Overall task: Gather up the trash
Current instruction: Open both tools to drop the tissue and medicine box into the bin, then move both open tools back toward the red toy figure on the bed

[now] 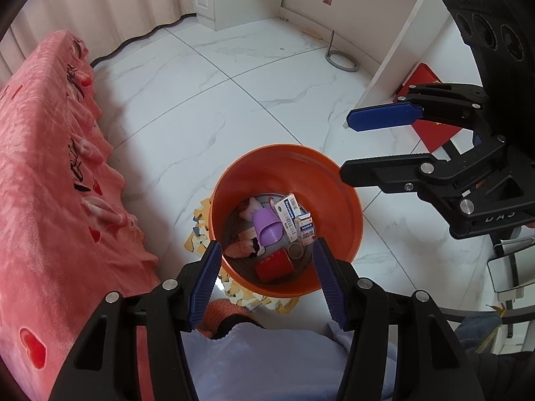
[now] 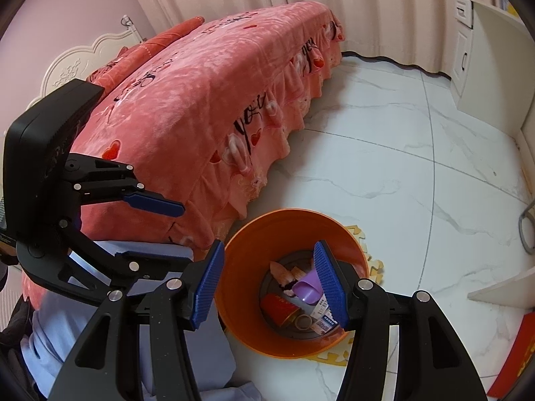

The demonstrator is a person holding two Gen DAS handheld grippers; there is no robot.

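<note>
An orange bucket [image 1: 351, 214] [image 2: 254, 244] stands on the white tiled floor beside the bed. Inside lie a purple cup [image 1: 267, 230] [image 2: 306, 289], two white medicine boxes [image 1: 288, 212], a red can [image 1: 274, 265] [image 2: 279, 307], a tape roll [image 1: 296, 250] [image 2: 303, 321] and pink cloth scraps [image 1: 239, 250]. My left gripper [image 1: 267, 284] [image 2: 187, 232] hovers above the bucket's near rim, open, nothing between its blue pads. My right gripper [image 2: 269, 284] [image 1: 344, 147] hangs over the bucket from the other side, also open and holding nothing.
A bed with a pink frilled cover [image 1: 50, 167] [image 2: 200, 100] runs along one side. Yellow foam mat pieces [image 1: 197, 230] [image 2: 374, 264] lie under the bucket. A red booklet [image 1: 431, 130], a grey ring stand [image 1: 341, 58] and a white cabinet [image 2: 468, 50] stand farther off. A person's light-blue trouser legs [image 1: 267, 361] are close below.
</note>
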